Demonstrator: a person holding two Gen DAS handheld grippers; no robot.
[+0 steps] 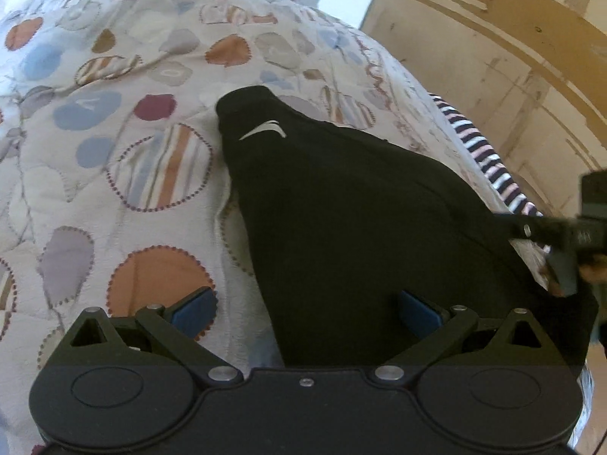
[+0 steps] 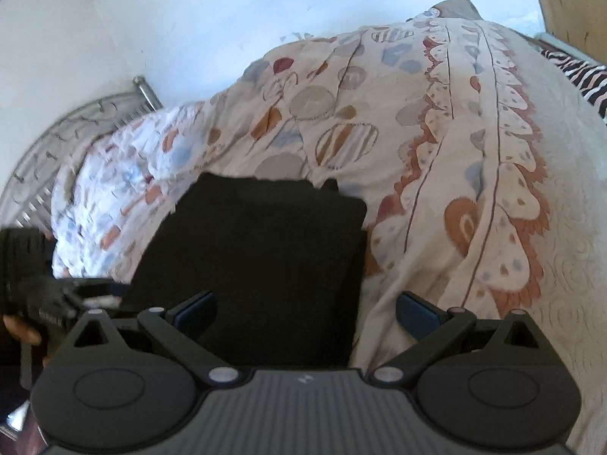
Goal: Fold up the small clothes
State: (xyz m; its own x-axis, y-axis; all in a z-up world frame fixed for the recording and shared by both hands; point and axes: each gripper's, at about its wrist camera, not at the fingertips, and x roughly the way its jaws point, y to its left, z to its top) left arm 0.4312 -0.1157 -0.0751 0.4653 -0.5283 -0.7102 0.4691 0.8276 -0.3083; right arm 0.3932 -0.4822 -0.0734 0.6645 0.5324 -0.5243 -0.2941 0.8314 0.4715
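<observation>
A small black garment with a white logo lies on a patterned quilt. In the left wrist view my left gripper is open just above the garment's near edge, its blue pads spread wide and empty. In the right wrist view the garment looks like a folded dark rectangle. My right gripper is open over its near right edge, empty. The right gripper also shows at the right edge of the left wrist view, and the left one at the left edge of the right wrist view.
A striped cloth lies at the quilt's right edge, seen also in the right wrist view. A wooden cabinet stands to the right. A metal bed frame and a white wall are at the left.
</observation>
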